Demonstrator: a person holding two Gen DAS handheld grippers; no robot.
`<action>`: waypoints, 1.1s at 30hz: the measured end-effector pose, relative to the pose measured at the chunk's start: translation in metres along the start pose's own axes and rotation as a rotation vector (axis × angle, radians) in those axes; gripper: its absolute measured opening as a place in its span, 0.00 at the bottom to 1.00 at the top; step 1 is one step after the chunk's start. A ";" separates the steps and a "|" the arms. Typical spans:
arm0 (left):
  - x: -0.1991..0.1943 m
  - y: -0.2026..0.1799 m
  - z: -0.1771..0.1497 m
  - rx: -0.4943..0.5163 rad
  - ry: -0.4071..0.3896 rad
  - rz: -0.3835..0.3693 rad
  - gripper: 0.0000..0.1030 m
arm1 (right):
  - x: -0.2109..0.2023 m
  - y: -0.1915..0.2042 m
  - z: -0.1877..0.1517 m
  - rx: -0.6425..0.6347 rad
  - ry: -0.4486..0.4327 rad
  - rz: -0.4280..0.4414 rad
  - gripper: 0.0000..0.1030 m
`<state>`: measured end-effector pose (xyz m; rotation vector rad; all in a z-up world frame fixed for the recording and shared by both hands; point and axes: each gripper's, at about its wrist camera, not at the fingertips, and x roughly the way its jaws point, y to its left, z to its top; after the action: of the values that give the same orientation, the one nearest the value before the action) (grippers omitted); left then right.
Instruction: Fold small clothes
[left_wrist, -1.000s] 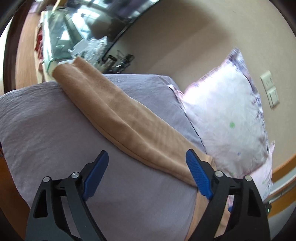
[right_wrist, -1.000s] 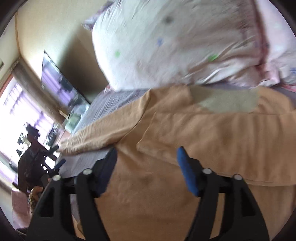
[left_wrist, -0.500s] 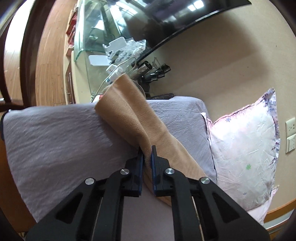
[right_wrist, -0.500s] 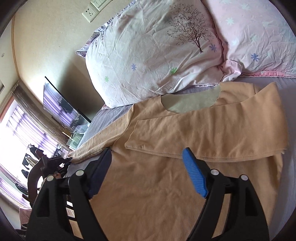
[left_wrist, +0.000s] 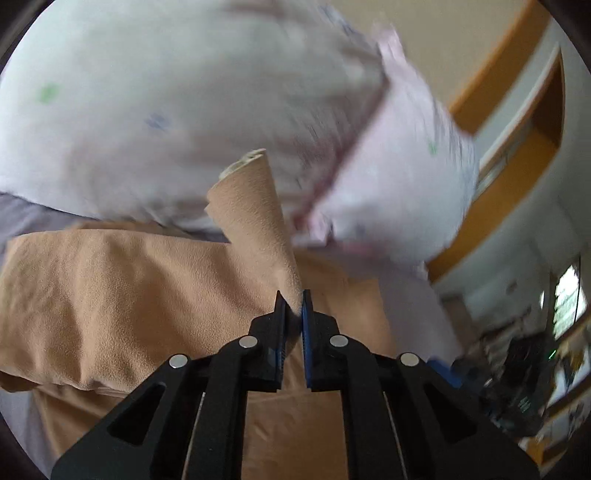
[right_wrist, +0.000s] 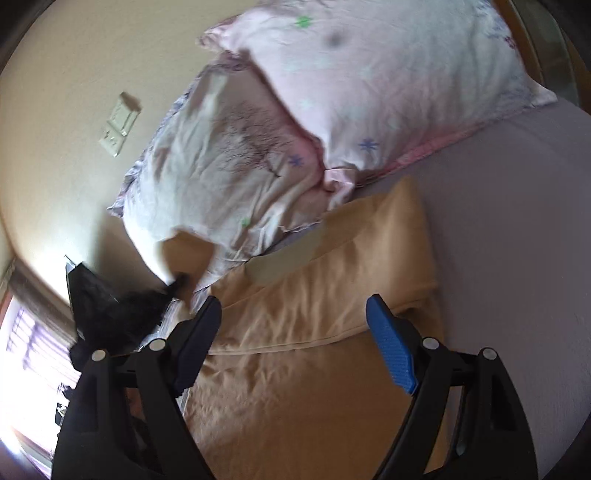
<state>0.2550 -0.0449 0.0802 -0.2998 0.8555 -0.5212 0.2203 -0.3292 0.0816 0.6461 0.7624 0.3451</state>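
Observation:
A tan long-sleeved top (right_wrist: 314, 362) lies on a lilac bed sheet (right_wrist: 517, 258), one sleeve folded across its chest. My left gripper (left_wrist: 293, 306) is shut on the other tan sleeve (left_wrist: 255, 214) and holds it lifted above the top's body (left_wrist: 110, 295), the cuff pointing up toward the pillows. In the right wrist view the left gripper (right_wrist: 173, 286) shows blurred at the left with the raised sleeve (right_wrist: 188, 254). My right gripper (right_wrist: 295, 321) is open and empty, hovering over the folded top.
Two pale pink pillows (right_wrist: 332, 92) lie against the wall behind the top, also in the left wrist view (left_wrist: 184, 110). A wall socket plate (right_wrist: 118, 125) is on the beige wall. A bright window (right_wrist: 26, 369) is at the left. Wooden trim (left_wrist: 498, 74) is at the right.
My left gripper closed on the outstretched sleeve, then lifted and swung it in over the top toward the pillows. My right gripper stayed open above the top and shifted its view.

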 end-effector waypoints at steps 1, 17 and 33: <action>0.027 -0.016 -0.009 0.055 0.082 0.016 0.07 | 0.003 -0.006 0.001 0.016 0.009 -0.010 0.78; -0.073 0.069 -0.039 0.055 -0.046 0.187 0.66 | 0.090 -0.022 0.010 -0.036 0.209 -0.213 0.50; -0.030 0.116 -0.060 -0.016 0.077 0.285 0.65 | 0.078 0.025 0.007 -0.423 0.099 -0.370 0.06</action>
<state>0.2285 0.0656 0.0100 -0.1688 0.9593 -0.2619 0.2766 -0.2733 0.0605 0.0847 0.8531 0.1890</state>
